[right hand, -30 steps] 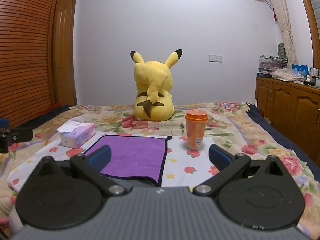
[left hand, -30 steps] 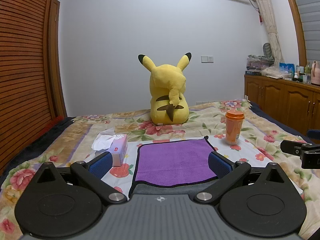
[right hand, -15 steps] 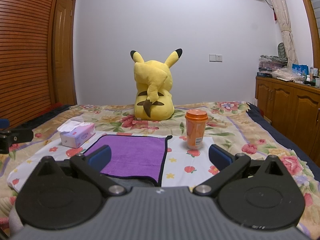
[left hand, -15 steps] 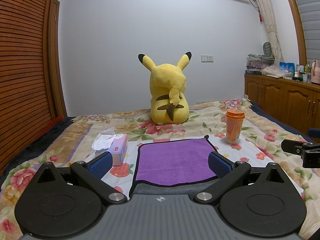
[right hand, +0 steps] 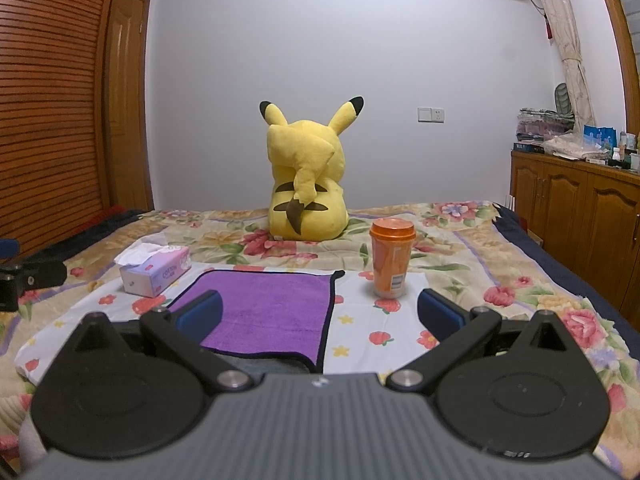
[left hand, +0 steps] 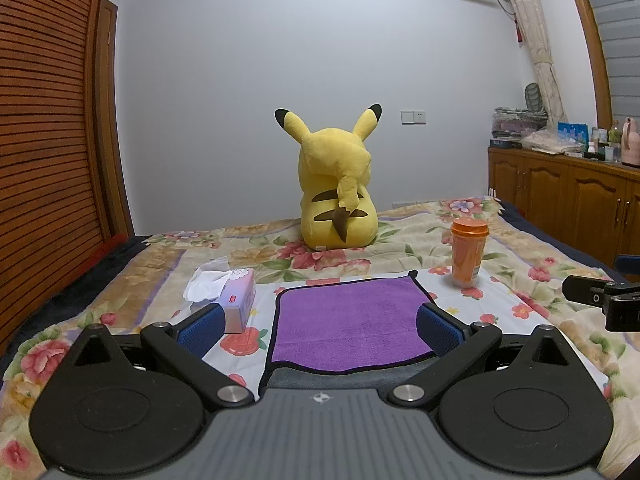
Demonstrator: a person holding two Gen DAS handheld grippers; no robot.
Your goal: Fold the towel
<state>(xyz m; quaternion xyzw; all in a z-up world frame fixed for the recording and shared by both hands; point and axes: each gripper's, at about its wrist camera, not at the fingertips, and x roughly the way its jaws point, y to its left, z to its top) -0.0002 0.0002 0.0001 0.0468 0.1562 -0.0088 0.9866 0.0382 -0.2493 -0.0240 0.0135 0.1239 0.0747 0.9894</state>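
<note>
the purple towel lies flat and spread on the floral bedspread of the bed, directly ahead of both tools. its black-trimmed border is visible on the far and side edges, and a grey layer shows under its near edge; whether that is the towel's reverse side or a first fold cannot be told. judged from this, the fold is not yet begun or is at its earliest stage: no corner is lifted, and every fold step appears to remain.

the left tool is released, its blue-padded fingers spread to either side of the towel's near portion and holding nothing. the right tool is also released, empty, with its left finger over the towel's right part and its right finger over bare bedspread.

containers: a tissue box sits just beside the towel's left edge, with a white tissue protruding from its top. an orange lidded cup stands upright near the towel's far right corner; its contents are not visible. a yellow pikachu plush sits farther back, facing the wall.
</note>
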